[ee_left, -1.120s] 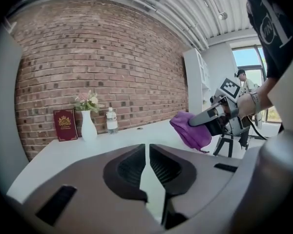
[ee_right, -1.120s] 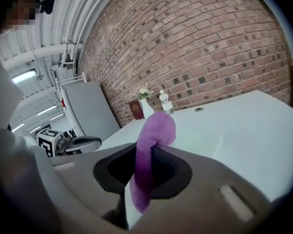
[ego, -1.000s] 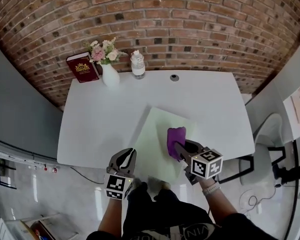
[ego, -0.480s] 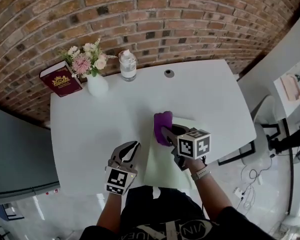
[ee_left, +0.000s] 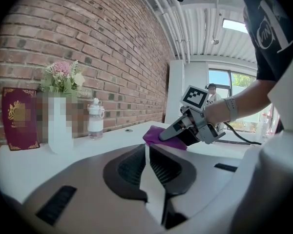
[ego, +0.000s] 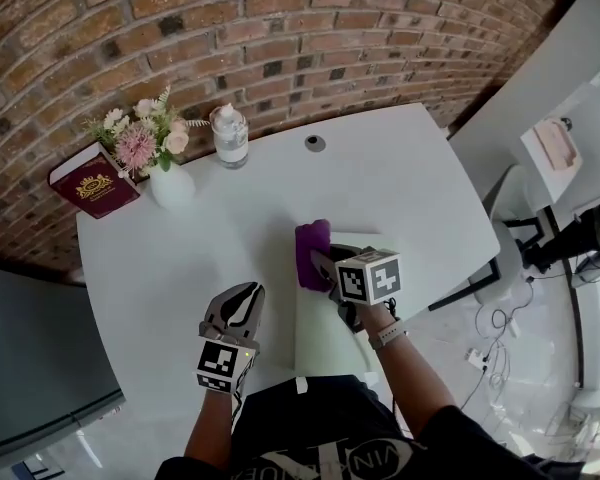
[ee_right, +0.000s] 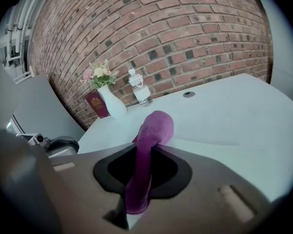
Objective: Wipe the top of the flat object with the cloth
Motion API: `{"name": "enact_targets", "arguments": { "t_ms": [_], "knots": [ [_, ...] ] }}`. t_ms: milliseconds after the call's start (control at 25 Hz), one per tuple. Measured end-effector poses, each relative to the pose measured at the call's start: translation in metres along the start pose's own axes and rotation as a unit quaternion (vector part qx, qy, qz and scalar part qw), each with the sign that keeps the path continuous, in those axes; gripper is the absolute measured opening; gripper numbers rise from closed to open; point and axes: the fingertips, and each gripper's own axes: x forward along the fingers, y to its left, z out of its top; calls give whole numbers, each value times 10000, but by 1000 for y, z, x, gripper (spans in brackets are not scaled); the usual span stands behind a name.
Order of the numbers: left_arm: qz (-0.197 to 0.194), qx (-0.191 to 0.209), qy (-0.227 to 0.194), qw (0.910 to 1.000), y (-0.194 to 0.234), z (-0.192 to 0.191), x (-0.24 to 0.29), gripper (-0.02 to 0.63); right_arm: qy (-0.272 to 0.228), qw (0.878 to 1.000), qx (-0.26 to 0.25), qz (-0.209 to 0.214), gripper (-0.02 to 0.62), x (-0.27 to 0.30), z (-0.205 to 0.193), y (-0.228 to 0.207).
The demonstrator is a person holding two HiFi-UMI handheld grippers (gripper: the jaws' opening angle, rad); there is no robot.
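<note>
The right claw is clamping the purple cloth. In the right gripper view the cloth is running up the middle between the two jaws, and its bunched free end is sticking out past their tips. Seen from the head view, that free end is lying at the far left corner of the pale green flat object, just ahead of the claw and partly over the white worktop. The claw itself is sitting over the far part of the flat object.

The left claw is staying off to the left of the flat object, over bare worktop, with its jaws together and nothing gripped. It is looking across at the right claw and the cloth.

A red book, a vase of flowers and a bottle are standing along the far edge, well apart from the cloth.
</note>
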Motion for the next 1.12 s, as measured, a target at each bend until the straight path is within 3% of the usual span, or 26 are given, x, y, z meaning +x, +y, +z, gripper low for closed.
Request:
{"name": "enact_targets", "arguments": {
  "t_ms": [200, 640, 1120],
  "knots": [
    [-205, 45, -42, 9998, -8, 3, 7, 31, 15, 9993, -70, -379, 63, -17, -9, -28],
    [-559, 105, 57, 9984, -35, 0, 21, 31, -202, 9932, 327, -1103, 63, -74, -23, -104],
    [-536, 44, 142, 9985, -36, -9, 16, 30, -366, 9826, 650, -1699, 63, -121, -35, -160]
  ]
}}
